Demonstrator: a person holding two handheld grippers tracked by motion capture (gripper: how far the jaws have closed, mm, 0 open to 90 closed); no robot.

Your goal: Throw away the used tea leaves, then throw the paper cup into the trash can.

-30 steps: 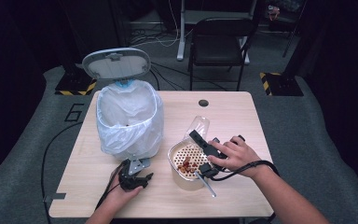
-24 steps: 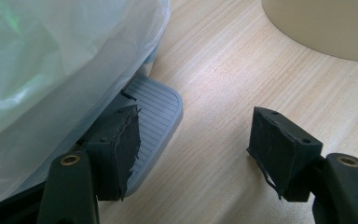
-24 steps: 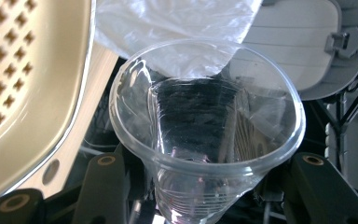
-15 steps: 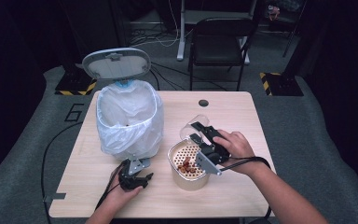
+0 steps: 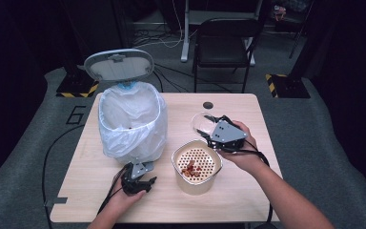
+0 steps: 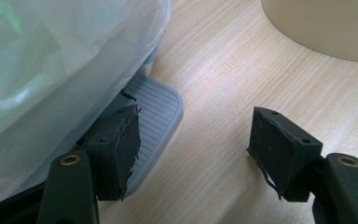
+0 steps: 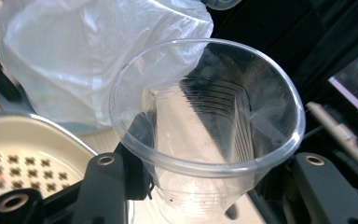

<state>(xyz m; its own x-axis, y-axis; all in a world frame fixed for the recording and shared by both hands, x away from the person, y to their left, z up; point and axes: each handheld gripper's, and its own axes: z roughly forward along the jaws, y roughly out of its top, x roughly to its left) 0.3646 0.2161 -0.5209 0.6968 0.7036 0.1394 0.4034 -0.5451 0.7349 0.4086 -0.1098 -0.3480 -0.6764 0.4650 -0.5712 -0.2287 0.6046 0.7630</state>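
Observation:
A clear plastic cup (image 7: 205, 121) sits between the jaws of my right gripper (image 7: 205, 186), which is shut on it; it looks empty. In the high view that gripper (image 5: 214, 131) holds the cup (image 5: 201, 123) just beyond a beige container (image 5: 196, 167) whose perforated insert carries reddish bits. My left gripper (image 6: 200, 144) stands open low on the table, one fingertip (image 6: 126, 140) over the grey pedal (image 6: 158, 105) of the bin. In the high view the left gripper (image 5: 140, 181) lies in front of the bin (image 5: 132, 126).
The bin has a white bag liner (image 6: 51, 60) and its grey lid (image 5: 119, 65) stands open. The wooden table (image 5: 248, 191) has a small dark hole (image 5: 208, 105) near its far edge. A black chair (image 5: 224, 43) stands behind the table.
My right gripper drew back from over the beige container to its far right side, carrying the cup and turning it. The left gripper has stayed put.

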